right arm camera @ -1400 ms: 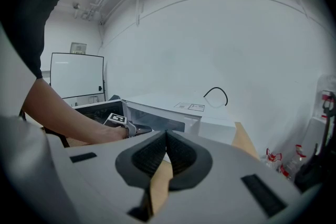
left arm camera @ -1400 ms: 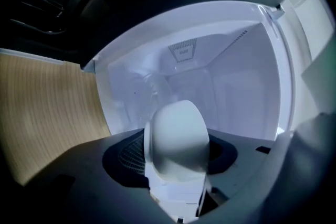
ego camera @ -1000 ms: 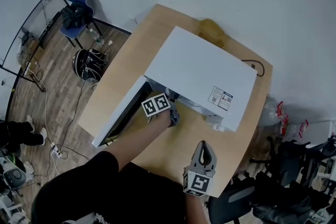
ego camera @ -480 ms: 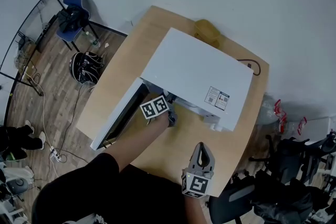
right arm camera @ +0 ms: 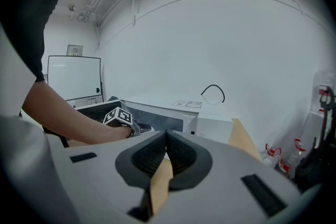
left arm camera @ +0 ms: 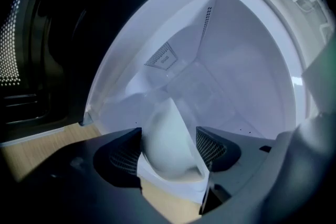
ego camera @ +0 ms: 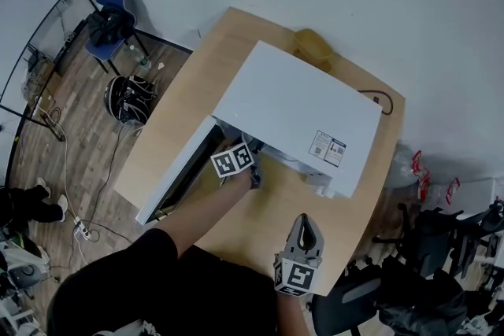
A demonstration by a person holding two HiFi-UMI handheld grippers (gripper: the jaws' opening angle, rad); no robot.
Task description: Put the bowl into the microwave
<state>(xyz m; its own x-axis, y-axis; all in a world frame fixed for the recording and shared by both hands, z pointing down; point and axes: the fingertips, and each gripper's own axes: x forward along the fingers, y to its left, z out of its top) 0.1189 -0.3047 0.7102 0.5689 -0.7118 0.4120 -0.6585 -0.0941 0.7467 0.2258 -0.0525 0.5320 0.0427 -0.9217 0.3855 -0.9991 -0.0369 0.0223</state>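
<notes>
The white microwave [ego camera: 299,110] stands on the wooden table [ego camera: 197,90] with its door [ego camera: 177,173] swung open to the left. My left gripper [ego camera: 253,173] reaches into the microwave's mouth. In the left gripper view the white bowl [left arm camera: 168,139] sits between the jaws at the front of the white cavity [left arm camera: 220,60]. Those jaws have just been opening, and the left gripper [left arm camera: 168,139] now stands open around the bowl. My right gripper [ego camera: 305,223] hovers over the table's near edge, shut and empty. In the right gripper view its jaws [right arm camera: 166,136] meet, with the microwave [right arm camera: 173,113] beyond them.
A yellow-brown object [ego camera: 315,43] lies behind the microwave, and a black cable [ego camera: 382,100] loops at its right rear. A blue chair [ego camera: 114,16] and a dark bag [ego camera: 130,97] are on the floor at the left. A dark chair [ego camera: 354,303] stands at the lower right.
The left gripper's marker cube has rolled slightly at the microwave's mouth. The right gripper has stayed where it was.
</notes>
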